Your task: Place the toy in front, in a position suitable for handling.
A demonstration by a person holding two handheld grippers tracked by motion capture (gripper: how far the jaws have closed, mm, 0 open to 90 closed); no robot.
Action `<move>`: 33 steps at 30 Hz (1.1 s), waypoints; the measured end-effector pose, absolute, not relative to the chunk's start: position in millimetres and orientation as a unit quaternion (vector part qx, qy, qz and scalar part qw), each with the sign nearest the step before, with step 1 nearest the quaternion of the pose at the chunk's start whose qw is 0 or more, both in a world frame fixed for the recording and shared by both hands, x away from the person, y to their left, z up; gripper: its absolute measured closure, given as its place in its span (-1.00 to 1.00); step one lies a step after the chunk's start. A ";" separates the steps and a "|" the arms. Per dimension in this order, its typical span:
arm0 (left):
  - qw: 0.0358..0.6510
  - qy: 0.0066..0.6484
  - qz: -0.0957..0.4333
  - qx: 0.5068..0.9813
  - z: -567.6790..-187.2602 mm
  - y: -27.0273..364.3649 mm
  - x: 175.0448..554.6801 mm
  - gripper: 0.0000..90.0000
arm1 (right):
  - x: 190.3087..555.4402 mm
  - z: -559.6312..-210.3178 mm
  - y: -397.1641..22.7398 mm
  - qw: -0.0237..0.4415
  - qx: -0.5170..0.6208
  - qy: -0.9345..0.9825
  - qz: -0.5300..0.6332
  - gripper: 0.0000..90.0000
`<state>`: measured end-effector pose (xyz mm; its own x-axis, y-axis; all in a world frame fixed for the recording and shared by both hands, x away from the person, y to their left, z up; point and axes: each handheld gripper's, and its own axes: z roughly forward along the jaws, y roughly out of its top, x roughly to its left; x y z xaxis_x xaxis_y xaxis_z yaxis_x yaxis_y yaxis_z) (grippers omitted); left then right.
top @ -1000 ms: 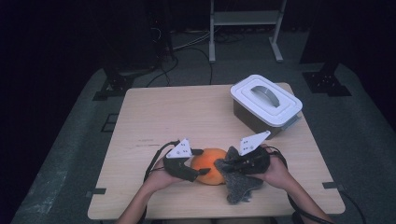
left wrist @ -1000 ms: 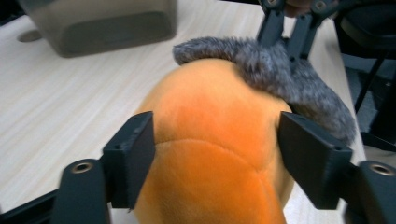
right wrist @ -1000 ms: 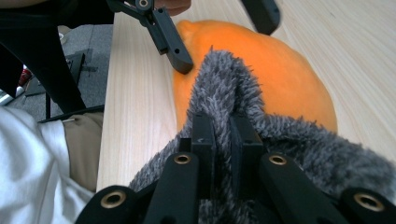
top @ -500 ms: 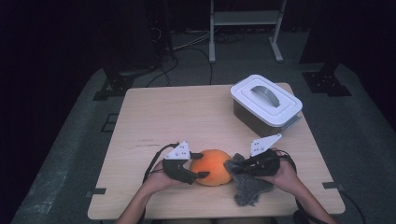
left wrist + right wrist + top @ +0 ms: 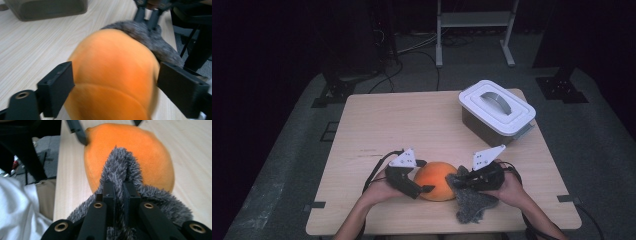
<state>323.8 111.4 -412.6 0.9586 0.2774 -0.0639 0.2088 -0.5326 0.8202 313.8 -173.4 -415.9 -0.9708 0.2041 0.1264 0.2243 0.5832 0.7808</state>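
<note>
A soft orange ball [image 5: 437, 180] lies near the table's front edge. My left gripper [image 5: 424, 176] straddles it from the left. Its jaws have just been opening and now stand wide on either side of the ball [image 5: 112, 70], no longer squeezing it. My right gripper [image 5: 457, 179] is shut on a fold of grey furry cloth [image 5: 472, 205] at the ball's right side. In the right gripper view the pinched fur [image 5: 125, 162] rises in front of the ball [image 5: 140, 145], with the gripper [image 5: 119, 185] clamped on it. The cloth [image 5: 150, 42] lies behind the ball in the left gripper view.
A grey box with a white lid and grey handle [image 5: 496, 110] stands at the table's back right. Bare wooden tabletop [image 5: 402, 120] stretches behind and left of the ball. Cables and a metal stand [image 5: 472, 30] are on the floor beyond.
The left jaws have spread wider around the orange ball. The right gripper has drawn a little to the right with the grey cloth in it.
</note>
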 end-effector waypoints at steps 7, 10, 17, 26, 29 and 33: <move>0.455 0.137 0.044 0.879 -421.5 105.6 324.8 -0.27 | 315.7 -418.5 -177.8 0.019 -0.126 -0.891 -0.436 0.81; 0.463 0.131 0.088 0.872 -417.1 105.3 321.9 -0.05 | 318.9 -411.0 -178.4 0.006 -0.131 -0.888 -0.441 0.82; 0.476 0.131 0.138 0.859 -417.6 99.2 319.8 -0.04 | 326.0 -388.8 -166.3 -0.026 -0.124 -0.878 -0.462 0.82; 0.474 0.151 0.101 0.861 -426.3 113.6 323.6 -0.19 | 329.4 -417.0 -179.3 -0.026 -0.154 -0.886 -0.437 0.82; 0.477 0.154 0.093 0.860 -427.7 116.8 324.5 -0.20 | 332.0 -429.2 -190.6 -0.022 -0.174 -0.890 -0.422 0.82; 0.482 0.159 0.087 0.857 -429.4 118.5 324.6 -0.22 | 333.1 -433.2 -196.8 -0.017 -0.184 -0.888 -0.420 0.82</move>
<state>324.6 118.5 -429.4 0.9343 0.3565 -0.0033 0.1880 -0.4848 0.8542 333.1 -196.8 -433.2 -0.9313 0.3423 0.1242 0.3133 0.5792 0.7526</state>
